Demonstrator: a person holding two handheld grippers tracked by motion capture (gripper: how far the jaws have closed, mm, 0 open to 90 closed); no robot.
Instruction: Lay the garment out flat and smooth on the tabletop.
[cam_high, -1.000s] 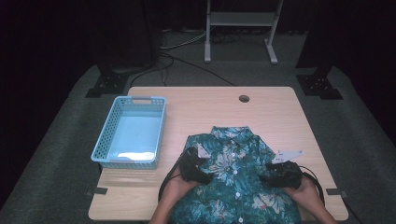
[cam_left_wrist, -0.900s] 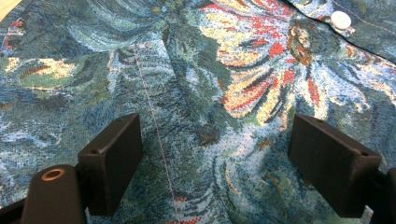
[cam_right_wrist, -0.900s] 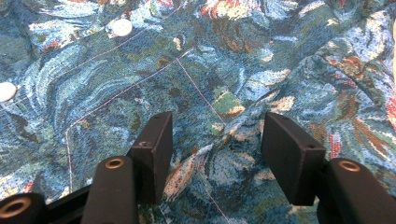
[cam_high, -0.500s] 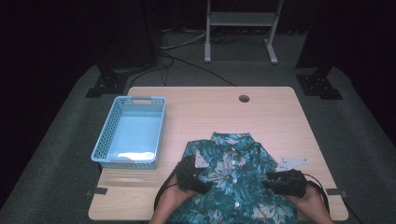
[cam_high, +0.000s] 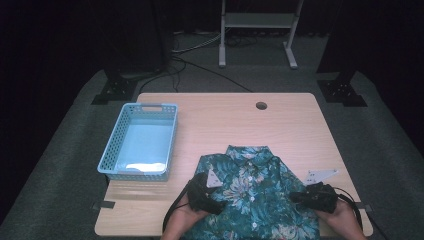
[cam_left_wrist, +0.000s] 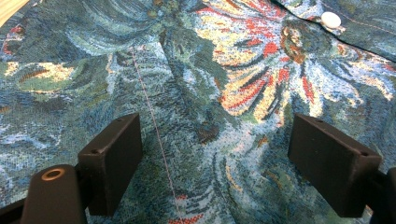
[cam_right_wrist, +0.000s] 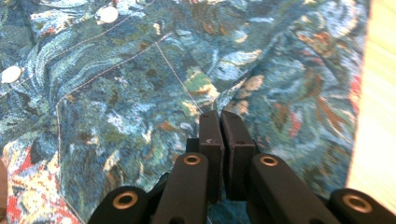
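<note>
Almost overhanging table edge (cam_high: 150, 231): shirt (cam_high: 260, 200).

Floral shirt (cam_high: 252, 192) on table (cam_high: 225, 125) beside blue basket (cam_high: 140, 142)

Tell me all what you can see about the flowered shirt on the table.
The shirt is teal woven fabric with a red, yellow and white flower print, a collar and white buttons. It lies flat, buttoned, front up, collar away from the person, at the near edge of the table. The left gripper stands open on it; the right gripper has just closed, seemingly pinching a fold.
</note>
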